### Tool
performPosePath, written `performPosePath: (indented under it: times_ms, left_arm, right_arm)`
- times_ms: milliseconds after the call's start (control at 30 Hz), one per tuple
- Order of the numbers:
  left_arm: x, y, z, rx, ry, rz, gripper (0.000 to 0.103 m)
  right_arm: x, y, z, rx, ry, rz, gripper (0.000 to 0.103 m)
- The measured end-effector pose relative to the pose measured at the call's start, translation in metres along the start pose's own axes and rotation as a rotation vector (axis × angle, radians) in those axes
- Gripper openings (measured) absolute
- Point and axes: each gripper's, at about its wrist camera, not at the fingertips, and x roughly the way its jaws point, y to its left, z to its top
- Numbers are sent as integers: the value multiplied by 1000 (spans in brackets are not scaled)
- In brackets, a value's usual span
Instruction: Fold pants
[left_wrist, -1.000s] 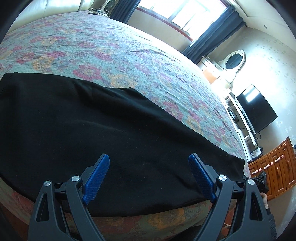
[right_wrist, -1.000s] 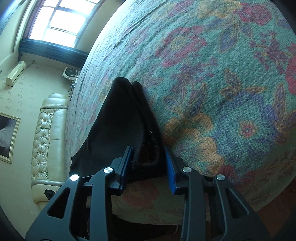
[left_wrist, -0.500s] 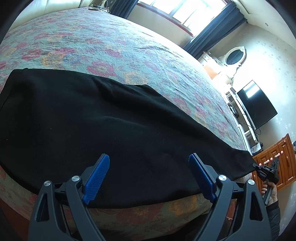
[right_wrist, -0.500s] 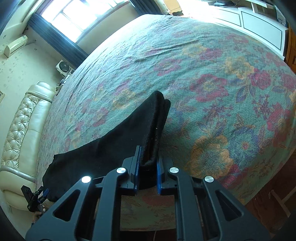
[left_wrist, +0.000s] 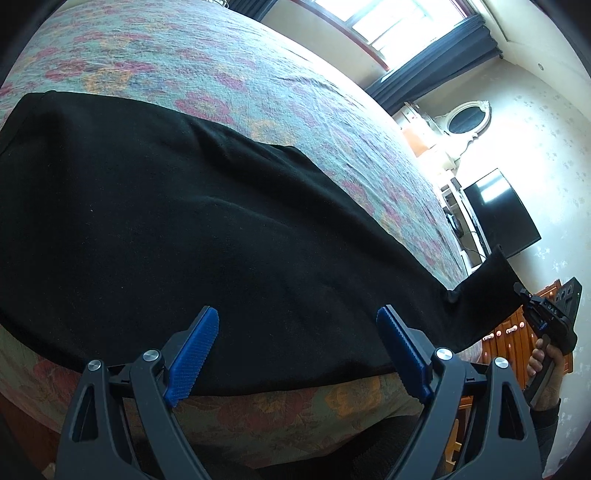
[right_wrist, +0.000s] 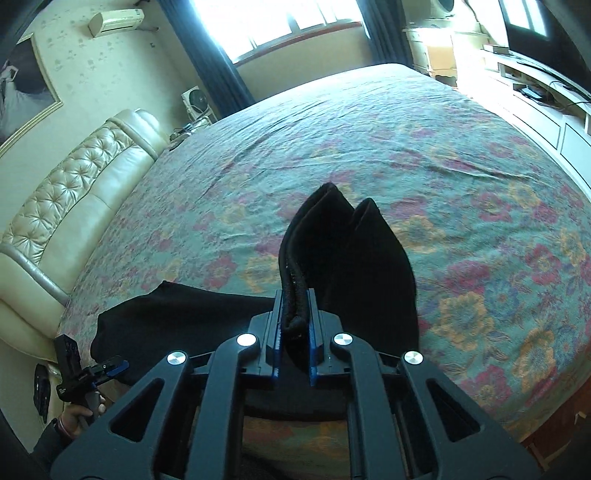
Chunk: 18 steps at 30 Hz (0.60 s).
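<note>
Pants, black, lie spread along the near edge of a bed with a floral cover; most of the cloth rests flat ahead of the left gripper, while 1 end is raised clear of the cover. Step in hand, judged from the layout: the first lengthwise fold, with the leg end being carried over toward the flat part.

Right gripper: its 2 blue pads are clamped on a thick bunched hem of the pants, which stands up just ahead of the jaws in 2 peaks and hangs to the right of them. The jaws have just been closing, and the cloth is pinched between them with almost no gap left. In the left wrist view the same gripper shows at the far right, held by a hand, with the leg end lifted off the bed.

Left gripper: jaws wide apart, nothing between the pads. They hover above the near edge of the cloth, which runs just beyond and beneath both fingertips; contact cannot be told.

Next move, as a judgement: carry the clamped end across to the flat part and lay it edge on edge. The left jaws would need to pin or pinch the near edge so that the lower layer does not drag.
</note>
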Motion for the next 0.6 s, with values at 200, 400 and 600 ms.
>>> performPosePath:
  times_ms: [200, 400, 600]
  left_arm:
    - [-3, 3, 3, -26, -4, -3, 86]
    - [-3, 8, 3, -38, -4, -4, 86]
    - [-4, 9, 4, -36, -1, -8, 86]
  right_arm:
    - [48, 65, -15, -67, 56, 39, 10]
    - [92, 104, -38, -94, 118, 80, 10]
    - [127, 119, -65, -103, 180, 72, 10]
